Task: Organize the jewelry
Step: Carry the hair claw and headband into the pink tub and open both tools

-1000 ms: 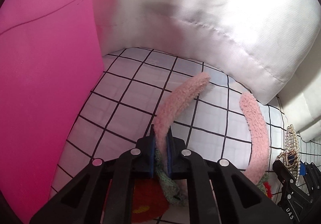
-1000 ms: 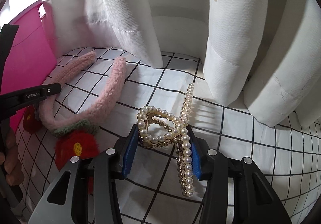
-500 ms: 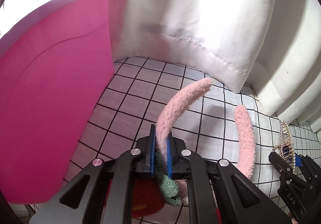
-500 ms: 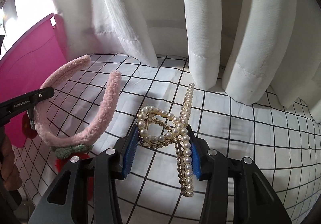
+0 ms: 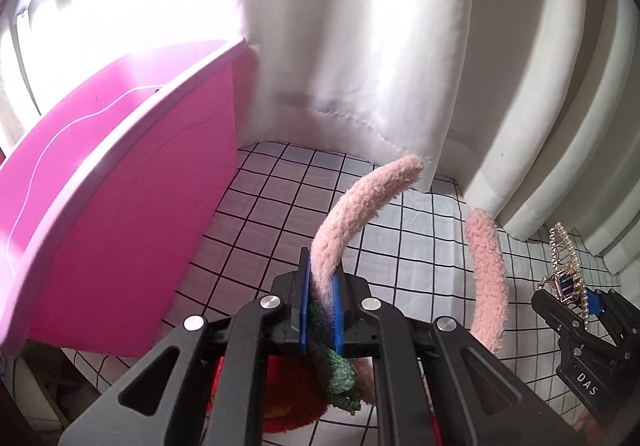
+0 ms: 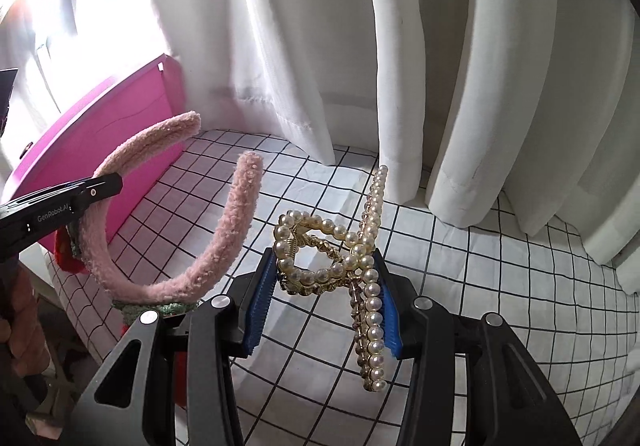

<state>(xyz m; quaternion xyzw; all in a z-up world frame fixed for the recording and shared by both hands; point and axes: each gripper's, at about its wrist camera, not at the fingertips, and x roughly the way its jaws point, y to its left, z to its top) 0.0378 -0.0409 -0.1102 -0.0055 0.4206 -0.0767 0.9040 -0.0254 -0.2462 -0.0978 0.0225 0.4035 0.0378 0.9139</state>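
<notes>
My left gripper is shut on a fluffy pink headband with a green and red knitted flower, held in the air above the checked cloth. The headband also shows in the right wrist view, with the left gripper clamped on its left arm. My right gripper is shut on a gold hair claw set with pearls, lifted off the cloth. That claw and the right gripper show at the right edge of the left wrist view.
A pink plastic bin stands at the left on the black-grid white cloth; it also shows in the right wrist view. White curtains hang along the back and right.
Both grippers have risen with their items. The headband and the pearl claw are higher above the cloth, and the open top of the pink bin has come into view.
</notes>
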